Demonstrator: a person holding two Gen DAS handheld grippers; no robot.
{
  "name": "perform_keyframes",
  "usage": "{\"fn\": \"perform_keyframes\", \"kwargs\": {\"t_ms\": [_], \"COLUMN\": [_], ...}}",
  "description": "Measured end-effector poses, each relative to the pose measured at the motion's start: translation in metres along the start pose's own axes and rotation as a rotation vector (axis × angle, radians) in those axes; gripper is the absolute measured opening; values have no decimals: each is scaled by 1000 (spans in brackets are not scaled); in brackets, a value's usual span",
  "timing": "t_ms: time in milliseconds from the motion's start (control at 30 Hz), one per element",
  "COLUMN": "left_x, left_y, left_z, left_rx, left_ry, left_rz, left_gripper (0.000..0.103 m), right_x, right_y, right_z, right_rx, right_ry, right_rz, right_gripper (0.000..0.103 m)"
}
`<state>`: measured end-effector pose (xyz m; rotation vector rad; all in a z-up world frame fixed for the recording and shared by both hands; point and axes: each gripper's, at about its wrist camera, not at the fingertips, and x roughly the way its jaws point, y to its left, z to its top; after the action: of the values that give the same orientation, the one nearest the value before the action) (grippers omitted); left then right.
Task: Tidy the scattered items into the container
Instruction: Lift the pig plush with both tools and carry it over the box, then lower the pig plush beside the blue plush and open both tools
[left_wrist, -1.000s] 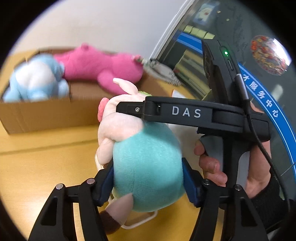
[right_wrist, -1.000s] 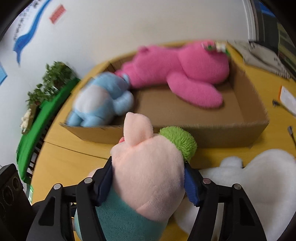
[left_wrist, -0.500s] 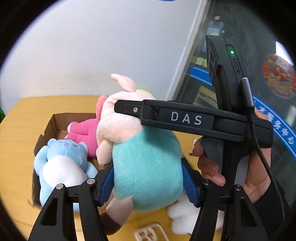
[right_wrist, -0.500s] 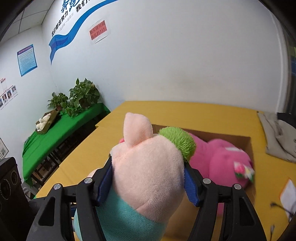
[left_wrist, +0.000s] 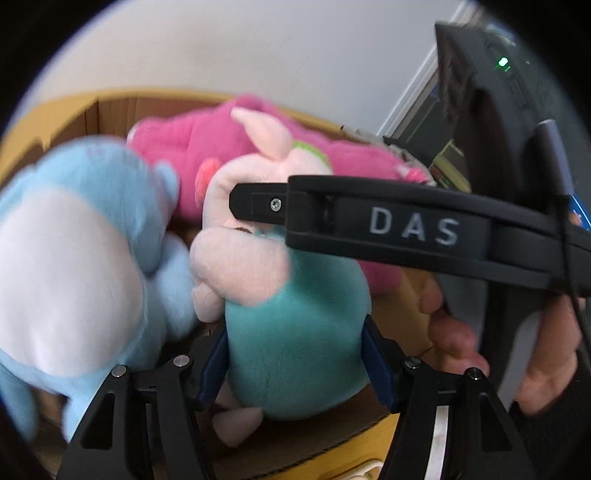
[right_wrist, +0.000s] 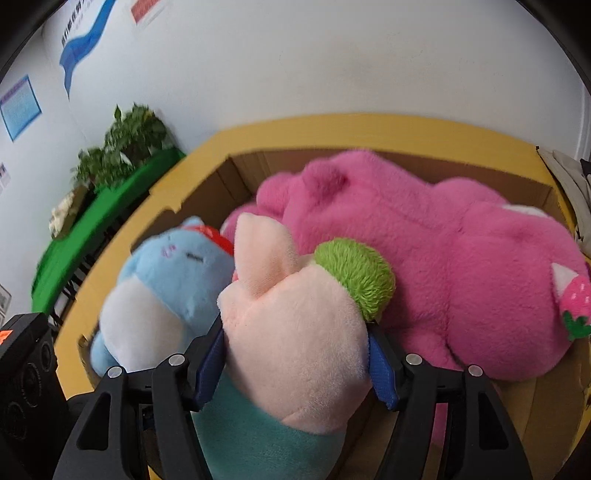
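Both grippers point steeply down over the cardboard box (right_wrist: 229, 177). The left gripper (left_wrist: 295, 354) clenches the pig plush's (left_wrist: 291, 332) teal body; the right gripper (right_wrist: 295, 354) clenches its pink head. A blue plush (right_wrist: 166, 280) lies at nine o'clock, a pink bear (right_wrist: 461, 266) at two.

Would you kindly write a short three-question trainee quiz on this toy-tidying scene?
1. True or false: both grippers grip the same pig plush.
2. Which toy lies in the cardboard box beside the pink bear? A) blue plush B) yellow duck
3. Fill in: the left gripper clamps the pig's ___ body.

Key: 1 true; 2 A, the blue plush; 3 teal. The right gripper holds its head.
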<state>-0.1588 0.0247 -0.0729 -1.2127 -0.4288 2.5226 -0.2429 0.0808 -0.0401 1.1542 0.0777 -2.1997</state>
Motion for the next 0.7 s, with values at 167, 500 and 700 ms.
{"fn": "perform_keyframes", "kwargs": {"t_ms": [167,500,700], "left_x": [-7,-38,-85], "left_y": [-5,-10,5], "left_z": [-9,-16,-17], "left_rx": [17,44,33], "left_ry": [2,-84,-160], "left_rz": [19,89,154], "left_gripper": [64,73,74], "right_x": [3,-35,-77], "right_y": [-6,-9,-6], "right_z": [-7,-1,-11], "right_rx": [67,54,80], "right_ry": [40,35,-43], "right_rz": [9,23,75], "right_gripper": [72,94,94]}}
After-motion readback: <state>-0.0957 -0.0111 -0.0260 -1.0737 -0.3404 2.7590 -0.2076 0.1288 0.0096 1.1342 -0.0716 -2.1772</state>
